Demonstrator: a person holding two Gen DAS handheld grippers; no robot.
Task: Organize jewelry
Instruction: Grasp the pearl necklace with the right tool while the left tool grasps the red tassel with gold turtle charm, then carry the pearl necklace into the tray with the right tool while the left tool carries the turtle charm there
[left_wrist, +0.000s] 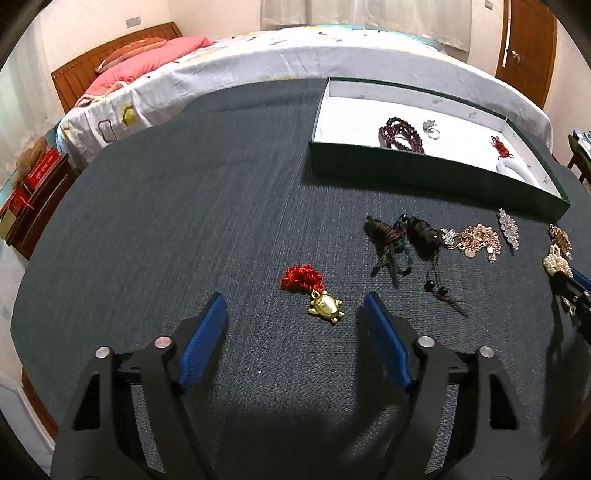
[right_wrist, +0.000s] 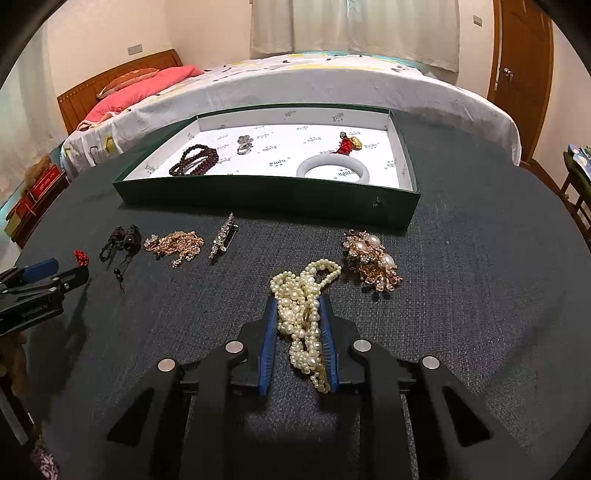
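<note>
A gold turtle charm (left_wrist: 325, 308) on a red knotted cord (left_wrist: 301, 277) lies on the dark cloth, just ahead of my left gripper (left_wrist: 293, 301). That gripper is open, its blue pads (left_wrist: 207, 332) wide on either side and clear of the charm. My right gripper (right_wrist: 298, 301) is shut on a bunched pearl necklace (right_wrist: 306, 277), whose strands spill out in front of and behind the pads. Farther back stands the green tray (right_wrist: 258, 195) with a white lining. It holds a dark red bead bracelet (right_wrist: 194, 159), a ring (right_wrist: 243, 147), a white bangle (right_wrist: 332, 170) and a red charm (right_wrist: 347, 144).
Loose on the cloth lie black tasselled beads (left_wrist: 406, 236), a rose-gold chain (left_wrist: 476, 240), a crystal brooch (left_wrist: 509, 227) and a pearl-and-gold brooch (right_wrist: 373, 262). Beyond the table is a bed (right_wrist: 295, 85), with a nightstand (left_wrist: 37, 195) at the left and a chair (right_wrist: 576, 192) at the right.
</note>
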